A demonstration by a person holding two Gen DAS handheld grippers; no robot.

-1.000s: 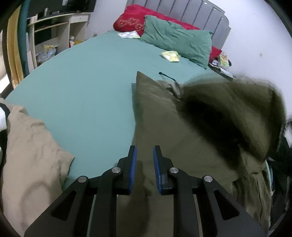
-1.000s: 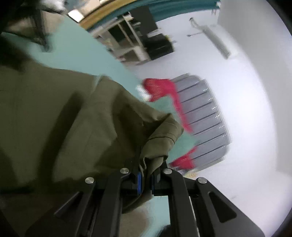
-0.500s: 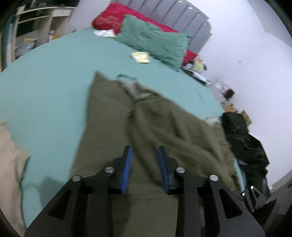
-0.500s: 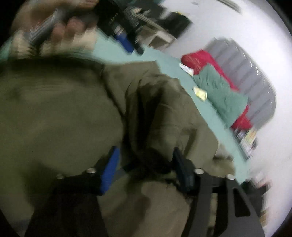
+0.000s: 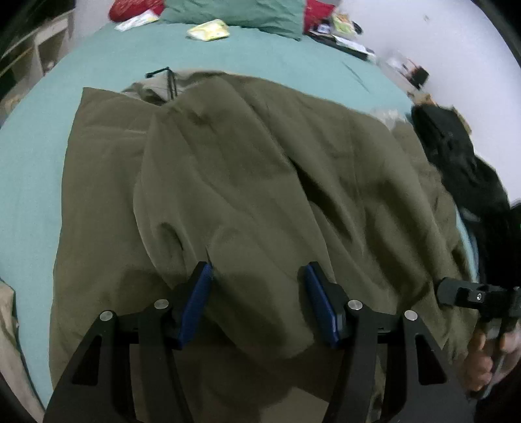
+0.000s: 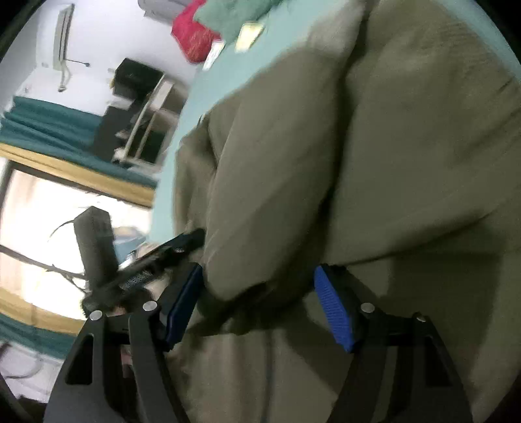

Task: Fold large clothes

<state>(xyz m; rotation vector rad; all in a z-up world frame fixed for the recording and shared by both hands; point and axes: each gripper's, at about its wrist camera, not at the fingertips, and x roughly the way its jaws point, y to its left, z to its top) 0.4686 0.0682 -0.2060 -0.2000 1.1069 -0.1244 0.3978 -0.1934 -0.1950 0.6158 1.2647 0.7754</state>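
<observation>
There is one big olive green garment (image 5: 247,182) on one bed (image 5: 97,65). Two grippers show, the left gripper (image 5: 259,302) and the right gripper (image 6: 257,302). There are two pillows, one green pillow (image 5: 234,11) and one red pillow (image 5: 133,6).

My right gripper (image 6: 257,306) releases the olive-green fabric garment (image 5: 260,182), now folded across the teal bed; my left gripper (image 5: 259,302) is opening too.

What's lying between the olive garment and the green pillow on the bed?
Mostly bare teal sheet, with a yellow packet by the green pillow, beyond the olive garment; left wrist view.
</observation>
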